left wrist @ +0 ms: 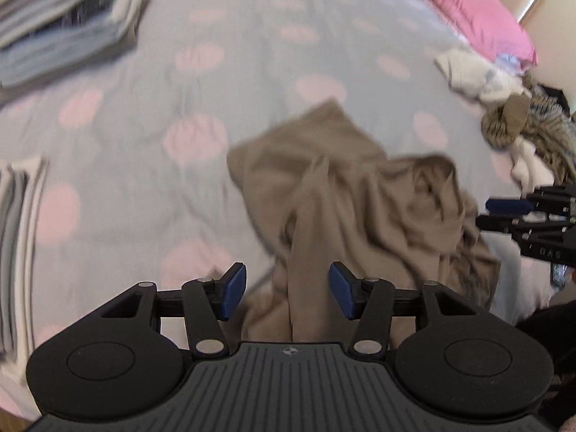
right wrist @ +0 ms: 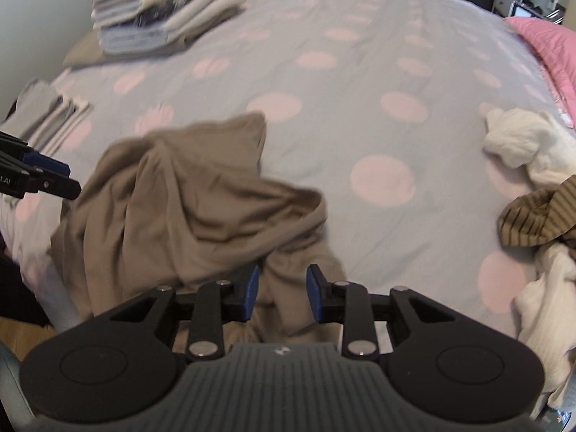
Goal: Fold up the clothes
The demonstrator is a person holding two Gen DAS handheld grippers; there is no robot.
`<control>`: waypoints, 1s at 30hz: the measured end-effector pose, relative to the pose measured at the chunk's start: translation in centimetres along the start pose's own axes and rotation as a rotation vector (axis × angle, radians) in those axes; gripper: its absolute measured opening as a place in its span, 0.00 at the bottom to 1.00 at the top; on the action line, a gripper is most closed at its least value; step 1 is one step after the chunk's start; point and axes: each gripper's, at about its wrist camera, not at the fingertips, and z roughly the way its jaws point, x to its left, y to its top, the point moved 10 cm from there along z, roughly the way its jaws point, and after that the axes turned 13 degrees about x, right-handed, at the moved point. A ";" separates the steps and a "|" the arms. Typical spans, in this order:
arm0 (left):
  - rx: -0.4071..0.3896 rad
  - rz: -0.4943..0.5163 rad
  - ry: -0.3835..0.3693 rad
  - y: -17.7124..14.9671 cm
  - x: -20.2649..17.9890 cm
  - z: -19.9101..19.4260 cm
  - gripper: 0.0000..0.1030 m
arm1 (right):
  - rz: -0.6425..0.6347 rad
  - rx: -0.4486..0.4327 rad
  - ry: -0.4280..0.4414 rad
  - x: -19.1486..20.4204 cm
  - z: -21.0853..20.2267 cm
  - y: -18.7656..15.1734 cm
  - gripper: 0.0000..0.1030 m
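Observation:
A crumpled tan garment (left wrist: 360,198) lies on the grey bedsheet with pink dots (left wrist: 144,144). My left gripper (left wrist: 288,289) hangs just over the garment's near edge. It is open, and a fold of tan cloth runs up between its blue pads (left wrist: 234,288) without being pinched. In the right wrist view the same tan garment (right wrist: 187,201) spreads to the left. My right gripper (right wrist: 282,291) is open over its near right corner, with cloth lying loose between the jaws. Each gripper shows in the other's view: the right gripper (left wrist: 504,212) at the right edge, the left gripper (right wrist: 54,176) at the left edge.
A tall stack of folded clothes (right wrist: 162,18) sits at the far left of the bed, and a lower folded stack (right wrist: 54,115) lies nearer. Unfolded white clothes (right wrist: 522,136) and a striped brown garment (right wrist: 540,216) are heaped at the right. A pink cover (right wrist: 547,46) lies far right.

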 end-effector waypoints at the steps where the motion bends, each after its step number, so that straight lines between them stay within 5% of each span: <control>1: 0.017 0.000 0.006 -0.4 0.1 0.5 0.48 | -0.001 0.008 0.000 0.1 0.2 -0.2 0.34; 9: 0.067 0.032 0.032 -1.1 -0.2 2.8 0.44 | -0.008 0.067 0.010 0.5 2.3 -1.3 0.35; 11: 0.056 0.058 0.026 -1.0 -0.9 2.8 0.34 | -0.014 0.083 -0.013 0.4 3.2 -1.7 0.33; 13: 0.058 0.081 0.027 -1.2 -1.5 2.8 0.23 | -0.005 0.087 -0.030 -0.3 3.7 -1.9 0.22; 14: 0.060 0.086 0.021 -1.3 -1.7 2.9 0.16 | 0.010 0.091 -0.037 -0.7 3.7 -1.9 0.07; 17: 0.043 0.096 0.003 -1.4 -2.2 2.6 0.04 | 0.065 0.082 -0.052 -2.1 3.1 -1.7 0.03; 23: -0.091 0.201 -0.079 -1.1 -4.9 -0.7 0.03 | 0.191 0.043 -0.247 -7.3 0.9 -1.1 0.01; 27: -0.097 0.218 -0.043 -1.6 -5.0 -1.0 0.04 | 0.303 0.039 -0.350 -11.9 -0.2 -1.7 0.01; 30: -0.062 0.192 -0.017 -2.0 -3.8 0.1 0.21 | 0.363 0.058 -0.385 -14.4 -0.2 -3.0 0.01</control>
